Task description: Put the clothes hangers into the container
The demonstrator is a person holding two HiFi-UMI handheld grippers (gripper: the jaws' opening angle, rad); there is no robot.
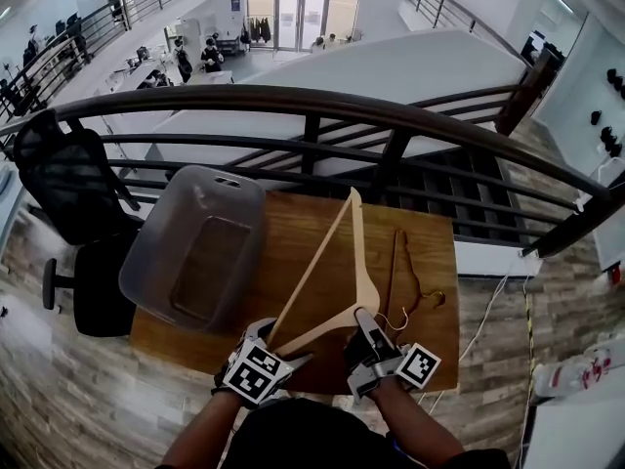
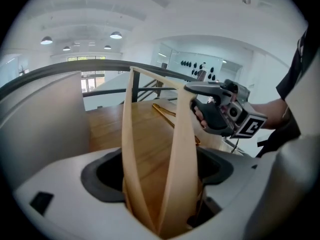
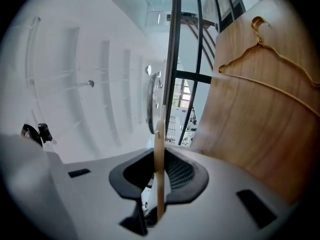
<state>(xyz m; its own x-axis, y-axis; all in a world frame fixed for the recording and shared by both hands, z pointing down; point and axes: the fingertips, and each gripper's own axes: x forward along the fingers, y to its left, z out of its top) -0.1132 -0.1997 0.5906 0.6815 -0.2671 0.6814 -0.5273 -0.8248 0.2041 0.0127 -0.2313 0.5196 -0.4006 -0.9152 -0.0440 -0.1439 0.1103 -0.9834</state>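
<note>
standing at the left of the table (image 1: 435, 335), a clear container (image 1: 154, 254) is recorded. the left gripper (image 1: 271, 348) is noted with jaws spread around one corner of the wooden hanger (image 1: 314, 267), not pressing it. the right gripper (image 1: 363, 332) is pinched on that hanger near its hook. a thin hanger (image 1: 395, 262) is seen lying flat further right.

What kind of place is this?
Probably an upstairs balcony in a big office. A dark railing overlooks desks and people on the floor below, and an office chair stands beside the wooden table.
</note>
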